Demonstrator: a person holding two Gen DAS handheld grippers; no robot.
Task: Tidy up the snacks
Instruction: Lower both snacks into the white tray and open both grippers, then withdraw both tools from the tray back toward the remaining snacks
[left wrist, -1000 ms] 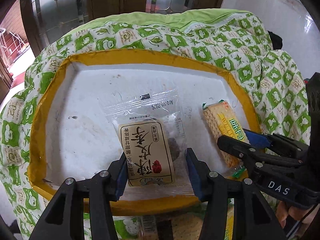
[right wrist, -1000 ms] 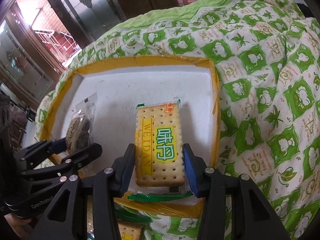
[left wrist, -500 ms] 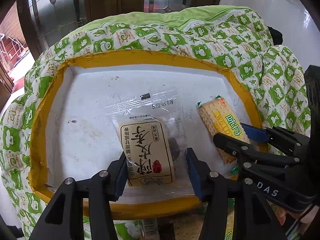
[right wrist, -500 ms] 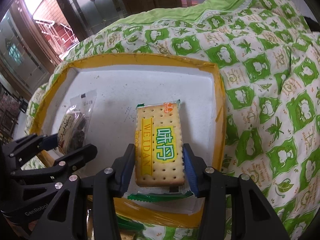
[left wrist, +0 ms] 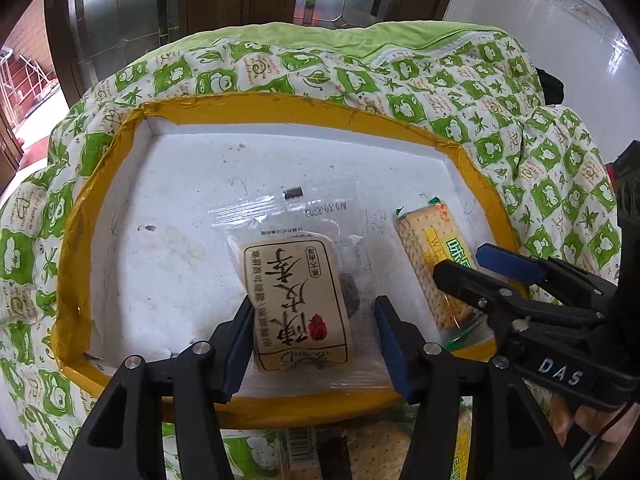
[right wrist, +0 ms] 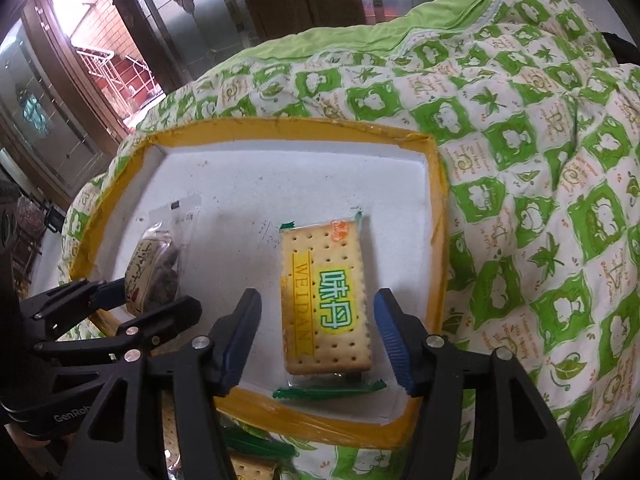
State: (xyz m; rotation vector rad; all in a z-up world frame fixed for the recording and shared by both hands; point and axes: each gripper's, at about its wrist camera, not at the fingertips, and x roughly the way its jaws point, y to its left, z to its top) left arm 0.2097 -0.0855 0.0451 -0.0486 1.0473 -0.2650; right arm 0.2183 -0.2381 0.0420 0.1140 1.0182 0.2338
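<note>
Green-patterned quilt [right wrist: 540,160] carries the white tray [right wrist: 280,168]. Inside it, the right gripper [right wrist: 316,334], jaws just opening, stands released around the cracker pack [right wrist: 324,300]; lift straight clear without snagging wrapper.

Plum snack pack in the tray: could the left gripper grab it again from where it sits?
Probably yes. The left gripper already straddles the plum snack pack, its jaws just opened with the pack between them. The cracker pack and right gripper sit clear to the side.
</note>
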